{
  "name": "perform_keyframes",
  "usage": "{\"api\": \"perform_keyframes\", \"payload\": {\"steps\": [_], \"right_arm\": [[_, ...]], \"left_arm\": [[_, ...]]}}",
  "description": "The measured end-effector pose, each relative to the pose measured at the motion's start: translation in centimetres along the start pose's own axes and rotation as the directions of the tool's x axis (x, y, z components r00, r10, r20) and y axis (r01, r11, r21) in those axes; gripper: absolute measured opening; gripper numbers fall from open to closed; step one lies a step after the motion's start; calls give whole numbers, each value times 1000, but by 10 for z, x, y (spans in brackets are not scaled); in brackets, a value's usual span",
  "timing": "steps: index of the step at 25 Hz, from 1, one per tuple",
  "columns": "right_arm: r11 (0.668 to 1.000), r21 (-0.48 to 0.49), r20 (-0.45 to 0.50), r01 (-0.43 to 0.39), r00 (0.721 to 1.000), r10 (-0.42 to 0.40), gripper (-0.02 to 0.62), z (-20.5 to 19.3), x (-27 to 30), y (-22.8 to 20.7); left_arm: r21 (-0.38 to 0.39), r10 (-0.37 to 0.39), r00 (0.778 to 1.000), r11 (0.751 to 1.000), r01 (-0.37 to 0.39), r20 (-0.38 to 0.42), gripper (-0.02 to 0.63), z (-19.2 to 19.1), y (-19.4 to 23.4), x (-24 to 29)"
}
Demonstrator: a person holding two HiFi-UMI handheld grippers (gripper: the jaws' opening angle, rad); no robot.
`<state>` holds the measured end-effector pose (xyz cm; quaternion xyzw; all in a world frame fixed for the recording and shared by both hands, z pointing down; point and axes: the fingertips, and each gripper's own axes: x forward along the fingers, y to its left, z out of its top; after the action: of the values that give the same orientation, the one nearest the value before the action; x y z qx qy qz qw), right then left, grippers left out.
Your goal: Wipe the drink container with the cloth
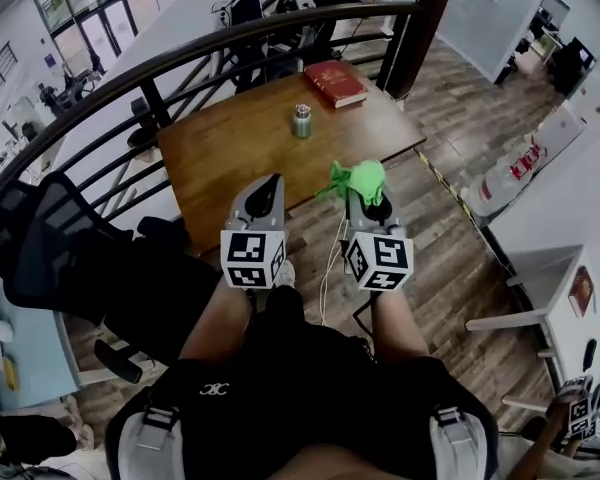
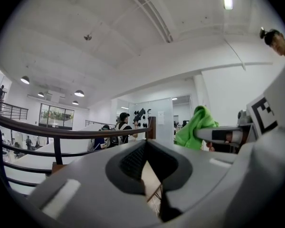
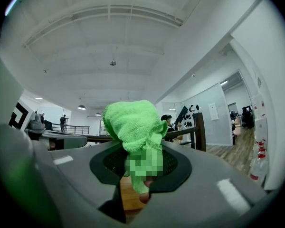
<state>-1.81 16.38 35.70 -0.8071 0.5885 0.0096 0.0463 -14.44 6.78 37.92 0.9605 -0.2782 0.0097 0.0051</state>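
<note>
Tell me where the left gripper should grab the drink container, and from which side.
Probably its round mid-body, with the left gripper coming level from the near side: the drink container stands upright, apart from the red book behind it.

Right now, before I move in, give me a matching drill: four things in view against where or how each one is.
1. cloth
2. drink container
3. red book
4. left gripper

A. far corner of the table
B. fingers shut, nothing held
C. upright, mid-table
D. clamped in the right gripper

Pairs: 1-D, 2-C, 3-A, 4-B
</note>
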Motion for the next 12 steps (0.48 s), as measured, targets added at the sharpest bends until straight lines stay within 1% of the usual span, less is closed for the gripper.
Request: {"api": "perform_keyframes", "payload": {"steps": [5,10,12], "right_arm": [[1000,9,-17,5,1000,-4,100,-10,57,-20],[1000,-7,-26,9,1000,-9,100,-6,124,-36],[1000,-7,-26,13,1000,-13,100,-6,153,-42]], "left_arm": [[-1,-2,1000,1000,2,-5,52,-1,23,58],[14,-9,999,1000,10,-33,52,1,52,124],[9,-16,999,1000,17,-34,52,4,65,149]]}}
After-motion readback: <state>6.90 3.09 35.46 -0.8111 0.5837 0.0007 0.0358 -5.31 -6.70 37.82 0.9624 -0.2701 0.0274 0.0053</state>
